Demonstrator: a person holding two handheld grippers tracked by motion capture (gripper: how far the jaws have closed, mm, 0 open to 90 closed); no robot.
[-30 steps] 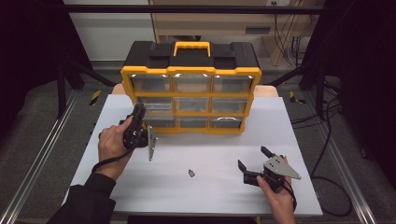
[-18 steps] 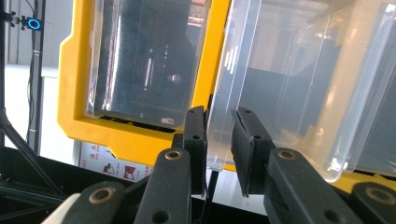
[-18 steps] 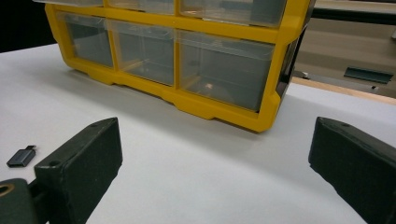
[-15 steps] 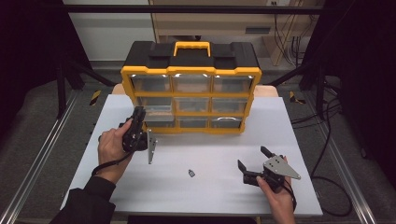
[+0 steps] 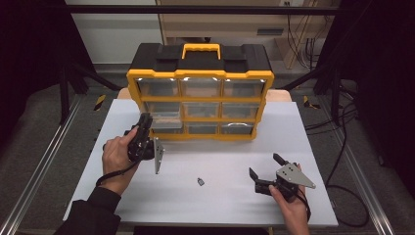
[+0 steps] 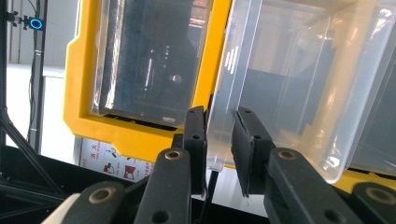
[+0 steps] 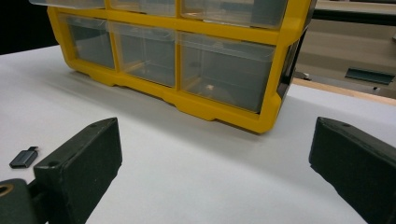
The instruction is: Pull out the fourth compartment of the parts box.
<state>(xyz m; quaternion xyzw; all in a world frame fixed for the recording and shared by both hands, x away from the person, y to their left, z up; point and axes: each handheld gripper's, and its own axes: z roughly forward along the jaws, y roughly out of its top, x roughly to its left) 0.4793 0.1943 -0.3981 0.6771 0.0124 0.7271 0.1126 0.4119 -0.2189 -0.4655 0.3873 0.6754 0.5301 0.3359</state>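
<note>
Left claw [image 6: 218,135] pinches the clear drawer's [image 6: 299,88] wall.

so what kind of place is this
Probably a lab or workshop recording bench: a white table with a yellow drawer organiser, dark metal framing overhead, and loose cables on the floor.

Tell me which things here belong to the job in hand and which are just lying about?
In use: left gripper, shut on the clear drawer of the yellow organiser.

Lying about: small grey adapter on the white table; right gripper, open and holding nothing.
</note>
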